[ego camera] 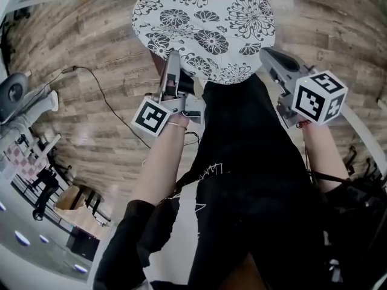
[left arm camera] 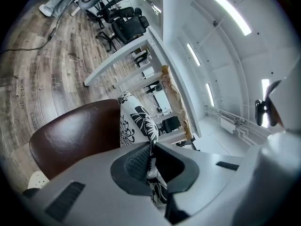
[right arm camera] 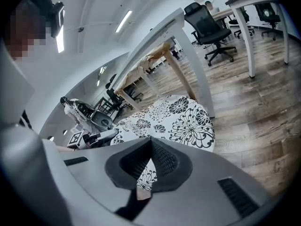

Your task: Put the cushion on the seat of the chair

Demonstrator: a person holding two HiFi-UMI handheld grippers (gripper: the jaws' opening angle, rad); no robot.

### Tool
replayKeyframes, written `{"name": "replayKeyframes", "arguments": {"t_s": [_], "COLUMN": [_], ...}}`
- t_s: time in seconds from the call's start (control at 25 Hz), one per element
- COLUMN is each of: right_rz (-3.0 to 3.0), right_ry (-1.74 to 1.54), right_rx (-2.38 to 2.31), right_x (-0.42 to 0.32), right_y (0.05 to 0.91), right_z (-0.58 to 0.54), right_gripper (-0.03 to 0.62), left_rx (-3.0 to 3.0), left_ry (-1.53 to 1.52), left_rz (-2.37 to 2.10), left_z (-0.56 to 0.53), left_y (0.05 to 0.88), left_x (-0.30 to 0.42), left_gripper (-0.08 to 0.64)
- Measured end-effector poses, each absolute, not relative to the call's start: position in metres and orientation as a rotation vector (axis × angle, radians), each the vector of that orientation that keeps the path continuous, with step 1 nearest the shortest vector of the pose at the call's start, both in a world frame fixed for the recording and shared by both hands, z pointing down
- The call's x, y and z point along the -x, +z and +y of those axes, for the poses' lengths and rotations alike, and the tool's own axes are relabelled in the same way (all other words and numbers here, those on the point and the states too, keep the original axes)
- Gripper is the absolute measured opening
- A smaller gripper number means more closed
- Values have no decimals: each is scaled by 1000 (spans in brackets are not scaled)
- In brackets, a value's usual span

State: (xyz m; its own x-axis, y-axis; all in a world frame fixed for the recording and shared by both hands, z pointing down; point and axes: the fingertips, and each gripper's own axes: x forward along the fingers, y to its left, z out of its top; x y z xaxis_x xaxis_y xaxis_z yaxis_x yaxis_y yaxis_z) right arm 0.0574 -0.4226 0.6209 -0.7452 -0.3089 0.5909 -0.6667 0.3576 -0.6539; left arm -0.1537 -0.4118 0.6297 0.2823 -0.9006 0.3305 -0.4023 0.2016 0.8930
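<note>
At centre left of the head view, the left gripper [ego camera: 172,62] clamps the near rim of the cushion [ego camera: 202,23]. At centre right, the right gripper [ego camera: 266,55] pinches the same rim. The two grips likely keep it spread flat, close by the seat [left arm camera: 70,140] and apparently not yet resting on it.

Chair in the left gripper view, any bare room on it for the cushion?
Its brown leather surface shows bare, bordered by the floral cushion and the wood floor. It is crowded only farther off, round the desks and office chairs.
</note>
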Motion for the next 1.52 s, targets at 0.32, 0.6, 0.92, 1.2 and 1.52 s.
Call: {"name": "replayKeyframes", "arguments": {"t_s": [0.32,0.6,0.92,1.2,1.52], "right_rz": [-2259,-2294,-2284,-2294,-2287], "right_ry": [1338,1322,1328,1330,1335], "right_rx": [-869,-875,-864,-844,-835], "right_x": [-53,-53,-41,-34,-24], "right_y": [626,632,639,650,660], "right_z": [-429,-437,-441,-442,-444], "right_gripper": [15,15,15,15,15], "left_rx": [-1441,-1470,-1499,-1505,-1474], "left_ry": [-346,-290,-136,-68,26], "left_rz": [-1349,-1345,-1358,-1376,-1423], "left_z": [-406,-407,-401,-392,-378], "left_y": [654,667,687,703,723], "left_x": [160,163,169,178,188], "left_gripper": [21,21,21,21,21]}}
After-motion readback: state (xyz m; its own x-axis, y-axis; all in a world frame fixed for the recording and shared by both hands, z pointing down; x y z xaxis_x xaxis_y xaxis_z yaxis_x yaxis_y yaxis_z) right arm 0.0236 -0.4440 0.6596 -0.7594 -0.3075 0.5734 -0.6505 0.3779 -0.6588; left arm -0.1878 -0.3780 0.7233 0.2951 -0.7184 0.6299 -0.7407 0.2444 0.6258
